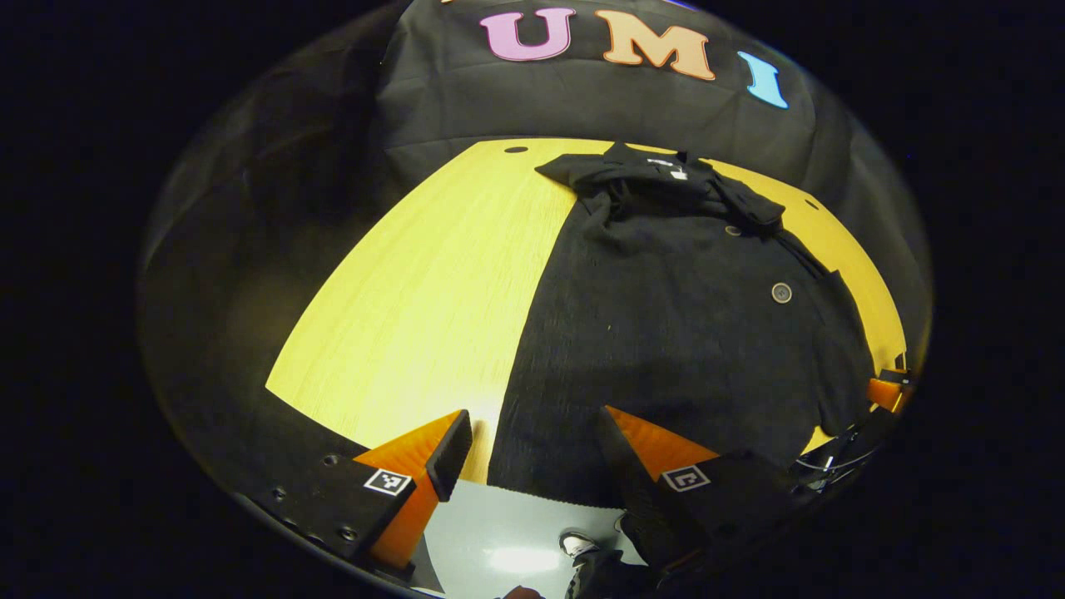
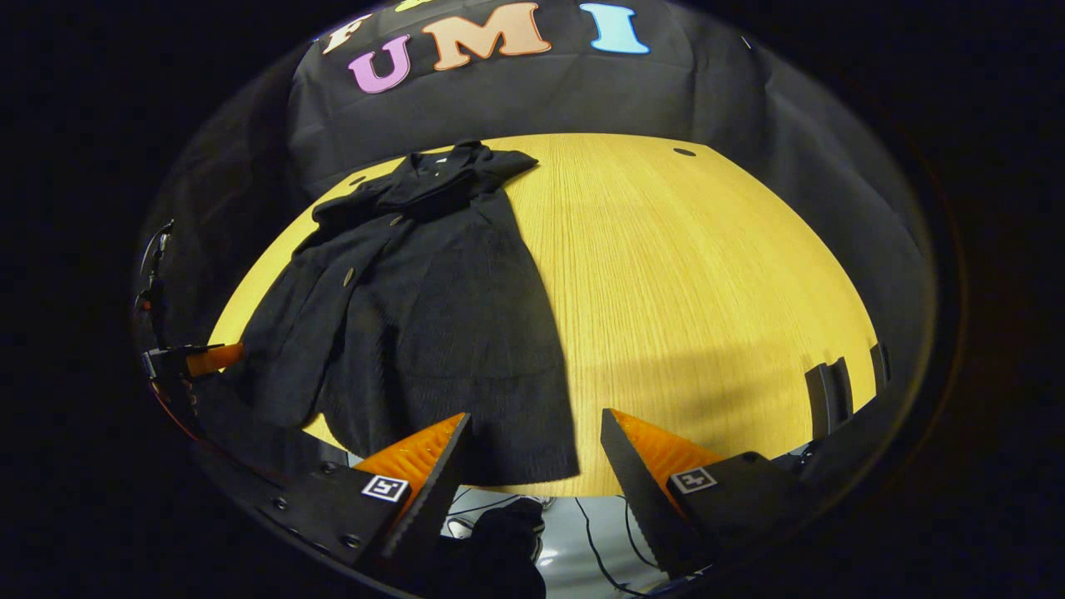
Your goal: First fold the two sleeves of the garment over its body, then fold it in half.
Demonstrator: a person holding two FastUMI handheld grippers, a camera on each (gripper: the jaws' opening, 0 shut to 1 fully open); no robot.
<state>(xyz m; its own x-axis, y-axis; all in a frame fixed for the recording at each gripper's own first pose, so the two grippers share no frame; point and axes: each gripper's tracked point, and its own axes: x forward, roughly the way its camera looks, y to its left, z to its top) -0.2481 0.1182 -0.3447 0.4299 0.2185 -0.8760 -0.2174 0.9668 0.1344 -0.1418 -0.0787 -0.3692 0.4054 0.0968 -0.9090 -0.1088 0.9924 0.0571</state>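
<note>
Both hand-held grippers, left (image 1: 532,449) and right (image 2: 532,449), gape apart before the garment (image 2: 433,316) on the table (image 2: 707,291).

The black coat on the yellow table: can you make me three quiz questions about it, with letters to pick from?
1. Where does the black coat lie?
A. flat on the table
B. on the floor
C. hanging on the wall

2. What colour are the fingers of the right hand-held gripper?
A. blue
B. orange
C. green

3. How is the left hand-held gripper now?
A. shut on the coat
B. shut on nothing
C. open, holding nothing

Answers: 1 A, the coat is spread over the wood top. 2 B, both fingers show orange. 3 C, a wide gap lies between its fingers.
</note>
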